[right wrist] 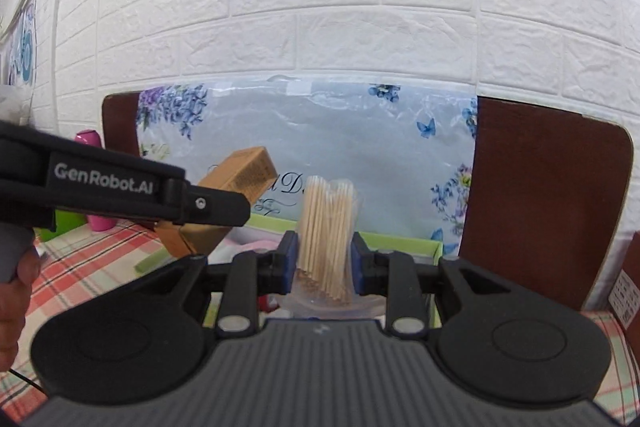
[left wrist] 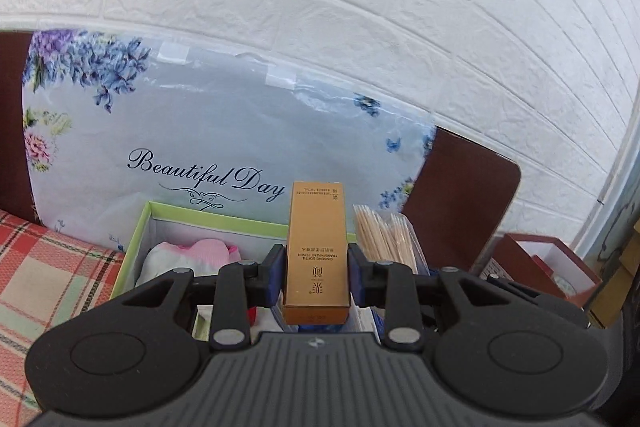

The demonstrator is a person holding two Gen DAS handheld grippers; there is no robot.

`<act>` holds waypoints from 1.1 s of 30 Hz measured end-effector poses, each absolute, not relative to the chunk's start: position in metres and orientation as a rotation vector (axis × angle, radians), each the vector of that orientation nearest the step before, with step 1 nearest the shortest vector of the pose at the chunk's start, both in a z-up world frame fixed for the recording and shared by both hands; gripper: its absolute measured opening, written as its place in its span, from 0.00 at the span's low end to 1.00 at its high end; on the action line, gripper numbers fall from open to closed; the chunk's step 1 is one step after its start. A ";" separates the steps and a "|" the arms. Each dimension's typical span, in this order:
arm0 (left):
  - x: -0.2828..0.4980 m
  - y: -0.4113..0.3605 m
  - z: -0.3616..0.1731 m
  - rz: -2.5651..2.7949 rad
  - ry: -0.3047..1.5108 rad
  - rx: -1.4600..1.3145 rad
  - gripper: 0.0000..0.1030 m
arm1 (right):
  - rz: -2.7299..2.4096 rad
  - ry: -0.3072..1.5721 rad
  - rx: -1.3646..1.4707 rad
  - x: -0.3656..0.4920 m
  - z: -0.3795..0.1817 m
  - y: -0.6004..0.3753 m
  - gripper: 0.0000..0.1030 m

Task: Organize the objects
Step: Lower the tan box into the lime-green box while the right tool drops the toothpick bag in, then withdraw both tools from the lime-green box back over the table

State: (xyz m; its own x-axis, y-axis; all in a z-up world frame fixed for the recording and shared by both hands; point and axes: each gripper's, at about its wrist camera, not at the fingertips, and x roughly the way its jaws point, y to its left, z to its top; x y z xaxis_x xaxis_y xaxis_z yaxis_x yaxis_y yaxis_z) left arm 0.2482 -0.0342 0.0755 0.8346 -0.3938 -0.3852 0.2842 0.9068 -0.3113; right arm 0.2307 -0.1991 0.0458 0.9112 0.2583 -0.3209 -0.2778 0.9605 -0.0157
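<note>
Starting at the far left of the left wrist view, a red-and-green plaid cloth [left wrist: 44,279] is spread over the surface, and a dark wooden board [left wrist: 10,115] can be made out behind it. Next along, a green-rimmed open box [left wrist: 208,217] is seen with something pink and white [left wrist: 188,259] tucked inside; what it is can't be told. A floral sheet printed "Beautiful Day" [left wrist: 224,131] is propped behind the box against the white brick-pattern wall [left wrist: 360,7].

Dead centre, a gold carton [left wrist: 316,247] is pinched by the left gripper [left wrist: 316,277], pads pressed on both of its long sides, held up in the air over the box with its printed end pointing away. Just right of it, a clear tub of toothpicks [left wrist: 386,237] is visible, also held up. Further right, a red-brown box with a white inside [left wrist: 548,259] is parked by the wall.

In the right wrist view, a pink bottle [right wrist: 94,179] is spotted at the left, partly hidden behind the left gripper [right wrist: 224,211], which is seen side-on with the gold carton [right wrist: 240,175] tilted in its grip. In the middle, the tub of toothpicks [right wrist: 328,239] is squeezed upright by the right gripper [right wrist: 325,265], over the green-rimmed box [right wrist: 400,247].
</note>
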 end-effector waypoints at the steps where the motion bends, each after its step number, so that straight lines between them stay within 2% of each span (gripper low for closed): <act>1: 0.255 -0.034 0.073 -0.361 0.465 -0.256 0.33 | 0.265 0.324 -0.077 0.238 0.043 -0.196 0.25; 5: 0.278 -0.031 0.058 -0.347 0.474 -0.281 0.33 | 0.239 0.331 -0.107 0.258 0.027 -0.188 0.26; 7: 0.284 -0.030 0.049 -0.318 0.463 -0.278 0.52 | 0.240 0.351 -0.095 0.270 0.017 -0.186 0.27; 8: 0.286 -0.030 0.044 -0.300 0.471 -0.267 0.73 | 0.248 0.360 -0.097 0.275 0.011 -0.185 0.35; 9: 0.286 -0.028 0.040 -0.273 0.474 -0.257 0.76 | 0.255 0.383 -0.110 0.280 0.005 -0.184 0.55; 11: 0.282 -0.022 0.031 -0.256 0.475 -0.247 0.76 | 0.240 0.406 -0.135 0.279 -0.004 -0.182 0.69; 13: 0.277 -0.015 0.025 -0.248 0.490 -0.264 0.76 | 0.225 0.391 -0.152 0.272 -0.012 -0.183 0.76; 15: 0.271 -0.010 0.022 -0.244 0.495 -0.276 0.76 | 0.208 0.382 -0.155 0.264 -0.016 -0.183 0.88; 23: 0.243 -0.015 0.039 -0.238 0.520 -0.231 0.76 | 0.185 0.345 -0.138 0.239 0.005 -0.189 1.00; 27: 0.215 -0.022 0.047 -0.200 0.521 -0.169 0.76 | 0.178 0.332 -0.116 0.213 0.019 -0.198 1.00; 33: 0.181 -0.029 0.033 -0.180 0.586 -0.131 0.77 | 0.179 0.412 -0.051 0.170 0.013 -0.213 1.00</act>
State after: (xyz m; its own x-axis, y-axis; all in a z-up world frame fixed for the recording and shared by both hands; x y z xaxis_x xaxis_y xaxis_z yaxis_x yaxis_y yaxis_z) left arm 0.1807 -0.0292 0.0333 0.8182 -0.2057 -0.5368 0.1312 0.9760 -0.1739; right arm 0.1704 -0.2130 0.0127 0.9007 0.1628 -0.4028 -0.1833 0.9830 -0.0128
